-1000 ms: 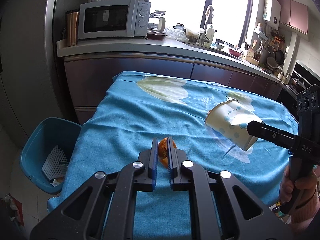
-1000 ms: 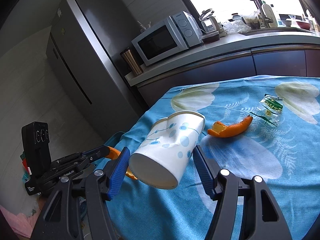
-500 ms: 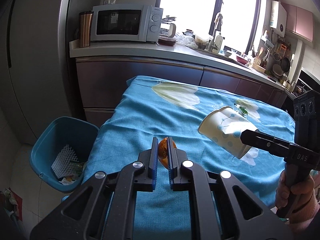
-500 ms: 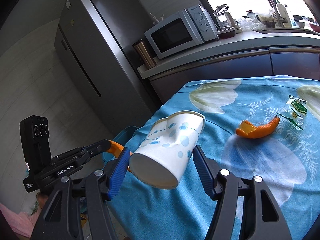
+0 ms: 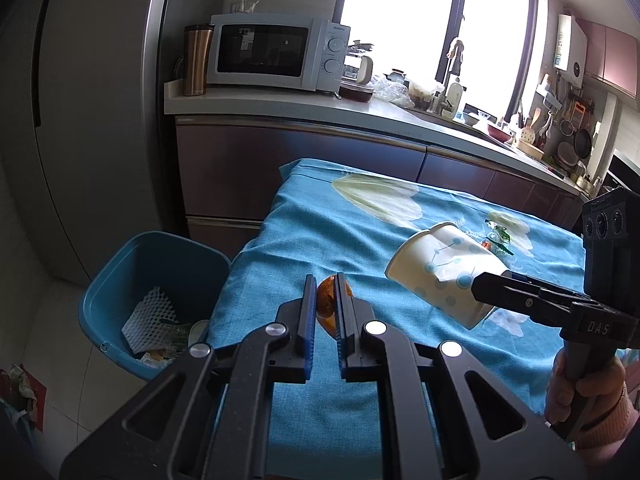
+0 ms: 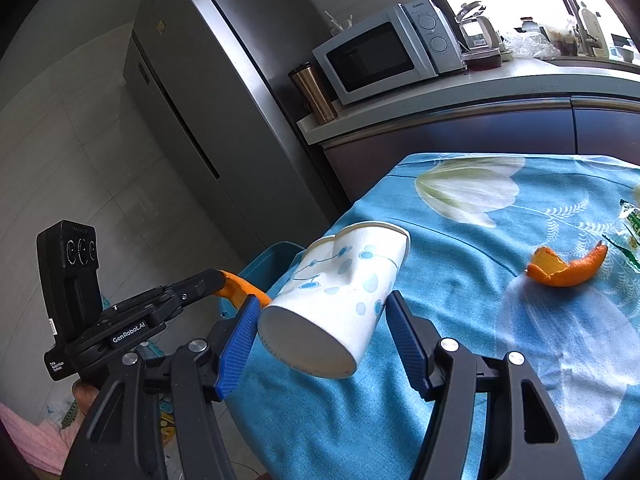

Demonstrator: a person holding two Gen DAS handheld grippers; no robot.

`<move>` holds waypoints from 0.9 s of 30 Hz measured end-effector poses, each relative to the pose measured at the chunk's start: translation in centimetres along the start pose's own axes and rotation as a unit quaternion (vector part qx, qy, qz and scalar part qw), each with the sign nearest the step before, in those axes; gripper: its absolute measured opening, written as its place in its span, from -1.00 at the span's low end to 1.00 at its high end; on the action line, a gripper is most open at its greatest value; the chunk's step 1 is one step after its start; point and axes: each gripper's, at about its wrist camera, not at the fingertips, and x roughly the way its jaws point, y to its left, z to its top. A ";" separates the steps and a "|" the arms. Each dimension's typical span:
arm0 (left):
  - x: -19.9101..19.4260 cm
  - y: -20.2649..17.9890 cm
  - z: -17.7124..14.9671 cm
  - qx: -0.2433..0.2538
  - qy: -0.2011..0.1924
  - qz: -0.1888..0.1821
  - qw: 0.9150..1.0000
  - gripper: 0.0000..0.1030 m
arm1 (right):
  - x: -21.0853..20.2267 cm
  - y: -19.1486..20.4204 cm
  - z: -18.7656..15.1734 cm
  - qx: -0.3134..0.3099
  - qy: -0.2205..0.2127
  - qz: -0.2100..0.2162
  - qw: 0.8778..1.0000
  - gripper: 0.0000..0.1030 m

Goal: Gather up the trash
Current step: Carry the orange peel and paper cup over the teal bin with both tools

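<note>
Two peels (image 6: 564, 268), one cup (image 6: 340, 292), one bin (image 5: 120, 292).

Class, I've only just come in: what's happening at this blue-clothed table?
A person is clearing rubbish with a handheld gripper in each hand. The left gripper is shut on a piece of orange peel. The right gripper holds a dented white paper cup with blue dots on its side. Both hang near the table edge above the blue plastic bin. Another curved orange peel and a green wrapper lie on the blue floral tablecloth.
</note>
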 end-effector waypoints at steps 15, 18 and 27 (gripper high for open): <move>-1.4 3.3 0.2 -0.024 -0.012 0.029 0.999 -0.82 | 3.0 1.9 0.6 -0.019 0.026 0.028 0.999 0.21; -1.6 3.8 0.3 -0.028 -0.015 0.034 0.999 -0.82 | 3.7 2.2 0.8 -0.023 0.030 0.032 0.999 0.21; -2.3 5.5 0.6 -0.038 -0.023 0.049 0.998 -0.82 | 5.1 3.3 1.2 -0.037 0.039 0.041 0.998 0.21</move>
